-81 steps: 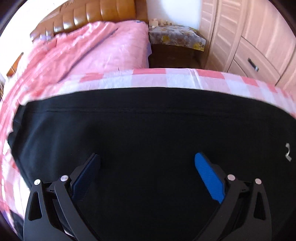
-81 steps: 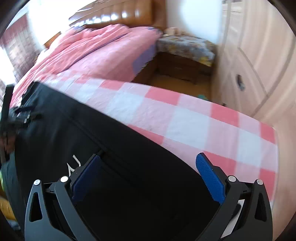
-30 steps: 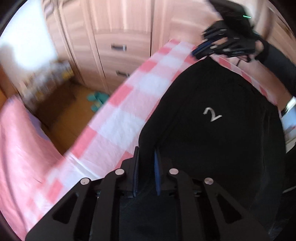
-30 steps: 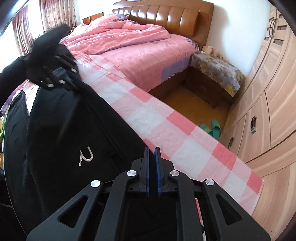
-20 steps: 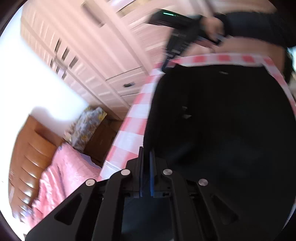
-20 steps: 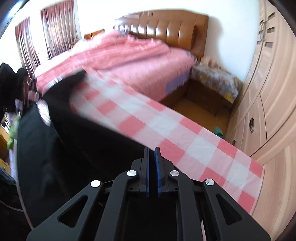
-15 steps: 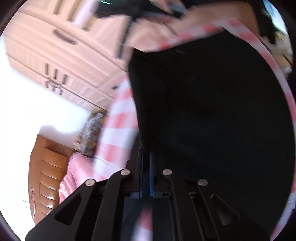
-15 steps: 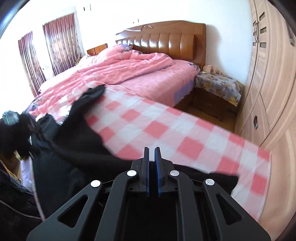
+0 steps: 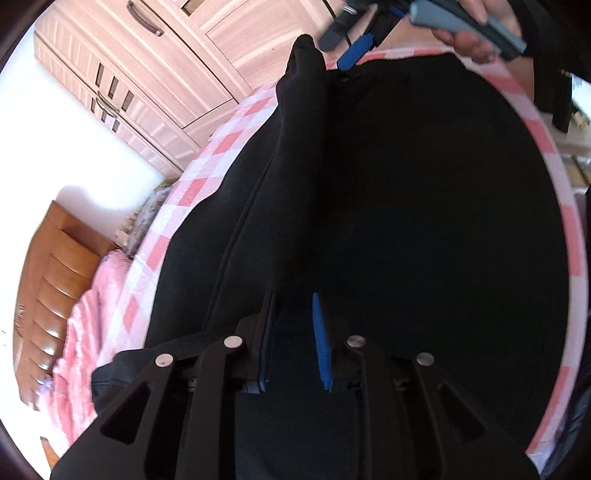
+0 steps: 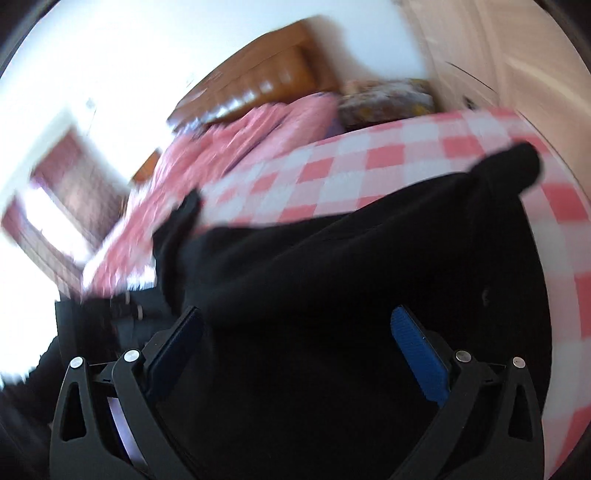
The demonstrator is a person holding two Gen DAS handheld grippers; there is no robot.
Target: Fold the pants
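Releasing now: both grippers were clamped on the black pants (image 9: 406, 206) half a second back, and both have since let go. My left gripper (image 9: 291, 339) shows a narrow gap between its blue pads, nothing pinched in it, cloth lying just under the tips. My right gripper (image 10: 295, 350) stands wide open over the fabric, holding nothing.

Pants lie spread across the pink-and-white checked sheet (image 10: 351, 170), filling centre and right of the left view. A long ridge of doubled cloth runs from lower centre to the top of that frame, ending in a raised corner (image 9: 306, 48). In the right view the same dark mass fills the lower half, with corners poking up at centre left and at upper right.

I read this as one fold laid down, the next grasp not yet started.

Pose: left gripper low, near flat over the cloth, pointing along the ridge. Right gripper seen at top of the left view (image 9: 358, 51), tilted down at the far corner, hand (image 9: 465, 33) behind it. Right view heavily blurred, so it is moving fast.
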